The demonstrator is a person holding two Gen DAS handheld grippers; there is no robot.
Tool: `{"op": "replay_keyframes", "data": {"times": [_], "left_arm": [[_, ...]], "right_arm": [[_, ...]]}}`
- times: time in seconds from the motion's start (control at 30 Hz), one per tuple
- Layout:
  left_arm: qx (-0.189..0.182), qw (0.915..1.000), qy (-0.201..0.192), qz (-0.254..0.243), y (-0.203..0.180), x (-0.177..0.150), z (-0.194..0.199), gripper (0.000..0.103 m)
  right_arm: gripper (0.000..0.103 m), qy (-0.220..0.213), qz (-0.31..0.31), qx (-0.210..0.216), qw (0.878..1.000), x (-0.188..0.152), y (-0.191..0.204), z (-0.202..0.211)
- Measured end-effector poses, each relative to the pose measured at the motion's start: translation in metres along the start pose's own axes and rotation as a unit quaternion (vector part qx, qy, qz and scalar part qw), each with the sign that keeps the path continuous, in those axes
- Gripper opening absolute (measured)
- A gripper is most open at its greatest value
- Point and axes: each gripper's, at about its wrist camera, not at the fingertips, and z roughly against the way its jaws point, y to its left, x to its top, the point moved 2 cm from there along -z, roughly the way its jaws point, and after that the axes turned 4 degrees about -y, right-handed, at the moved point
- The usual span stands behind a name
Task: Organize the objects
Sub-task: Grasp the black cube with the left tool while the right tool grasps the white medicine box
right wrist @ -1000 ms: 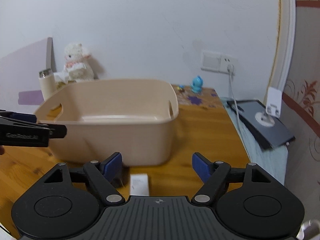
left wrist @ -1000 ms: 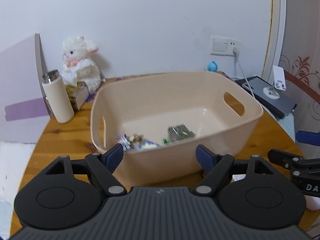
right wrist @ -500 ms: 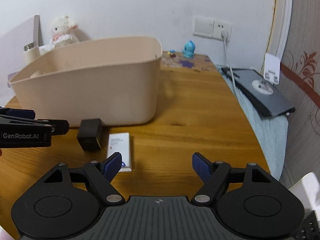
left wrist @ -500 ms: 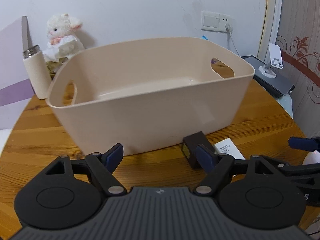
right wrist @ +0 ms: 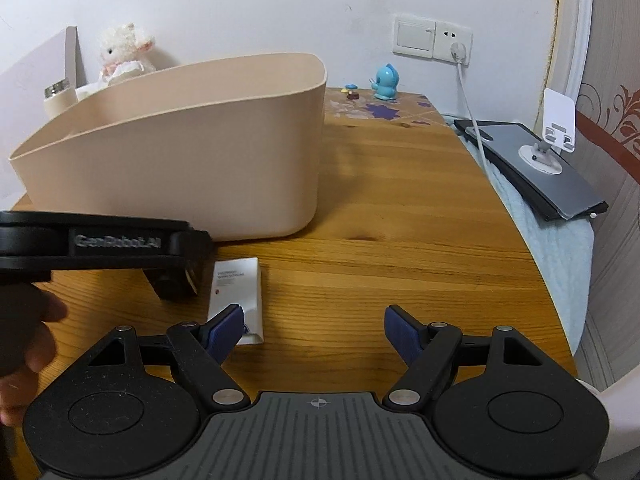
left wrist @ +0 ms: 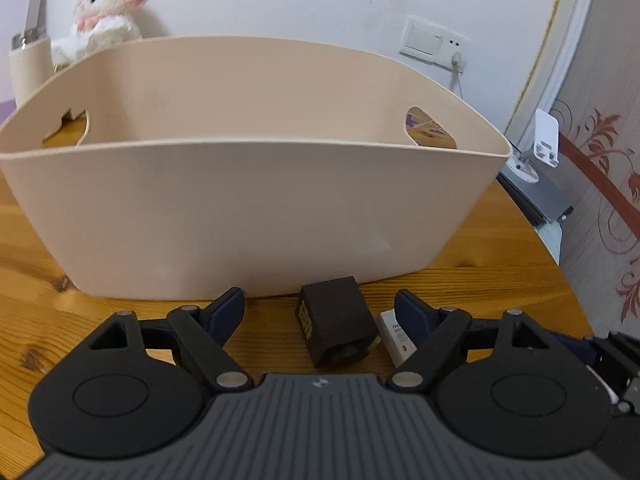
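Observation:
A beige plastic basket [left wrist: 248, 208] stands on the wooden table [left wrist: 480, 280]; it also shows in the right wrist view [right wrist: 180, 168]. A small dark brown box [left wrist: 336, 326] lies in front of the basket, between the open fingers of my left gripper [left wrist: 320, 312]. A white flat box [right wrist: 238, 292] lies beside it; its edge shows in the left wrist view [left wrist: 394, 338]. My right gripper [right wrist: 314, 330] is open and empty, just right of the white box. The left gripper's arm [right wrist: 100, 244] crosses over the dark box [right wrist: 176, 286].
A white plush lamb [left wrist: 106, 20] and a cream flask [left wrist: 28, 68] stand behind the basket. A blue figurine [right wrist: 386, 86], a wall socket with a white cable [right wrist: 470, 112], a grey tablet with a white phone stand [right wrist: 556, 132] sit at the right. The table's right edge is close.
Both grippers have dropped lower toward the table. The left one has moved forward, so the dark box now lies between its fingers. The basket's inside is no longer seen.

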Motion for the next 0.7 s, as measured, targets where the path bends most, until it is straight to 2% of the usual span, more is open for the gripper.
{"op": "replay_keyframes", "data": {"times": [0.13,0.23,0.43,0.63,0.7], "left_arm": [[0.018,0.9994,0.021,-0.021,-0.003,-0.005,-0.013,0.084],[0.028,0.9995,0.016,-0.002,0.005,-0.006,-0.015,0.086],[0.066,0.9975,0.009,-0.021,0.016,-0.009,-0.012,0.086],[0.069,0.9972,0.009,-0.028,0.027,-0.009,-0.009,0.085],[0.069,0.9970,0.008,-0.035,0.029,-0.010,-0.008,0.081]], "right_arm": [[0.079,0.001,0.005,0.003,1.000,0.001,0.003,-0.002],[0.080,0.003,0.009,0.009,1.000,0.001,0.006,-0.003],[0.081,0.011,0.018,0.025,0.999,0.001,0.019,-0.010],[0.081,0.021,0.022,0.035,0.999,0.004,0.033,-0.021],[0.080,0.022,0.025,0.036,0.999,0.004,0.036,-0.024]]}}
